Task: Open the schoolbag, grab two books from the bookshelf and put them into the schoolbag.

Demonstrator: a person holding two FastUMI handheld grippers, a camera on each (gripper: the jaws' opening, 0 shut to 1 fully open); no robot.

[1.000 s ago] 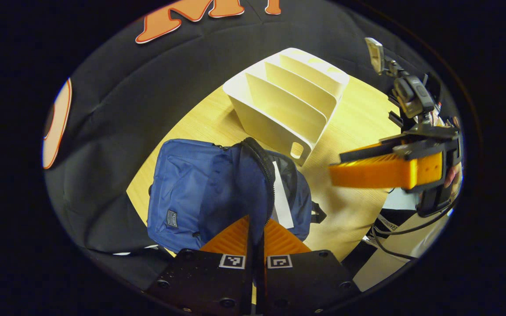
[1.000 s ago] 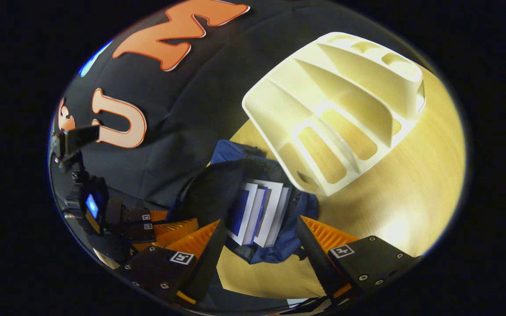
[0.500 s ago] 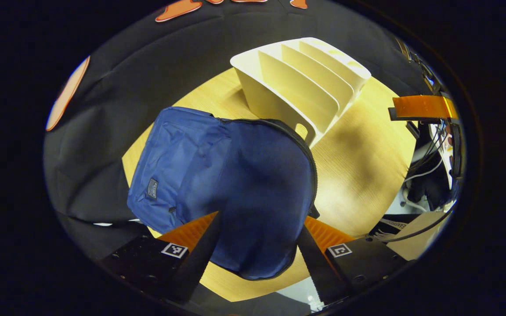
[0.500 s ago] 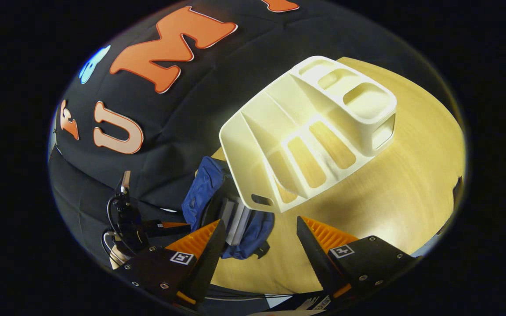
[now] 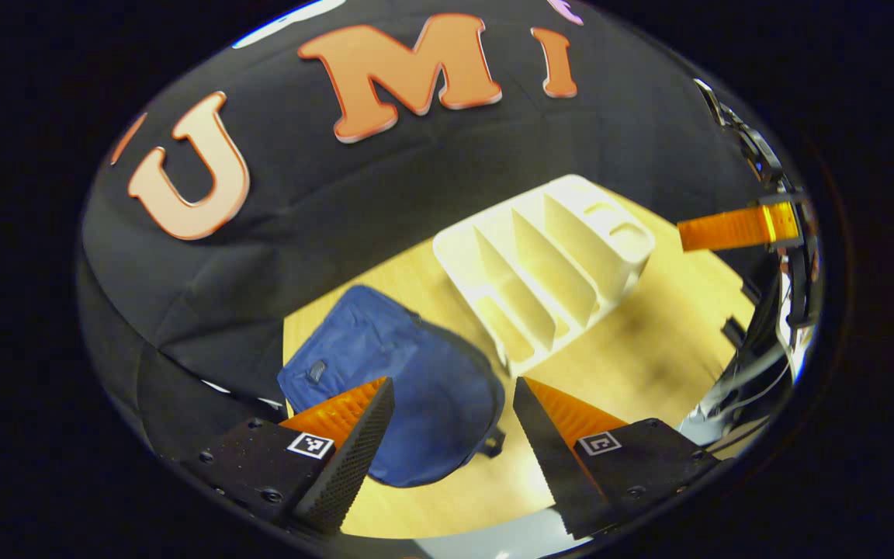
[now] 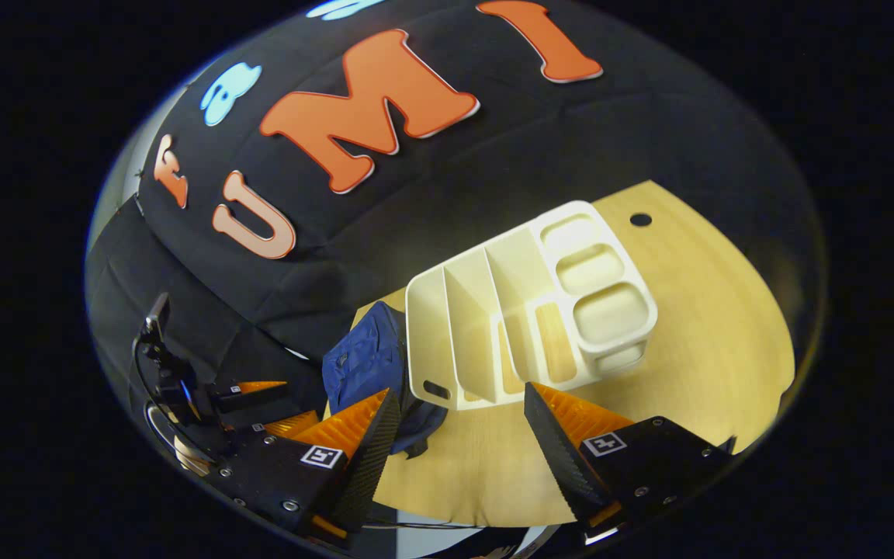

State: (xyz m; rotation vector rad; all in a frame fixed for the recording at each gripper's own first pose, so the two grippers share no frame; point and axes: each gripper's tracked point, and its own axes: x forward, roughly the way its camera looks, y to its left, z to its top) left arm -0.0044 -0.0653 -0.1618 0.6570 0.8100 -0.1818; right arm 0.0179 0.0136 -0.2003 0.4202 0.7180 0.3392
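The blue schoolbag (image 5: 408,380) lies flat on the wooden table (image 5: 649,365), its flap down over the opening, so what it holds is hidden. Right of it stands the cream bookshelf (image 5: 548,264), with no books in the slots I can see. My left gripper (image 5: 455,411) hangs open above the bag's near end, holding nothing. In the right gripper view the schoolbag (image 6: 365,361) sits left of the bookshelf (image 6: 524,310). My right gripper (image 6: 459,419) is open and well above both. The left gripper (image 6: 253,388) shows farther off at the left.
The black cloth wall hangs close behind the bag and shelf. A small round hole (image 6: 640,220) marks the table (image 6: 711,326) beyond the shelf. The right gripper (image 5: 734,227) and some cables (image 5: 734,380) show at the right edge of the left gripper view.
My left gripper opened and let go of the bag's flap, which fell over the books. Both grippers have drawn back and up, so bag and shelf look smaller.
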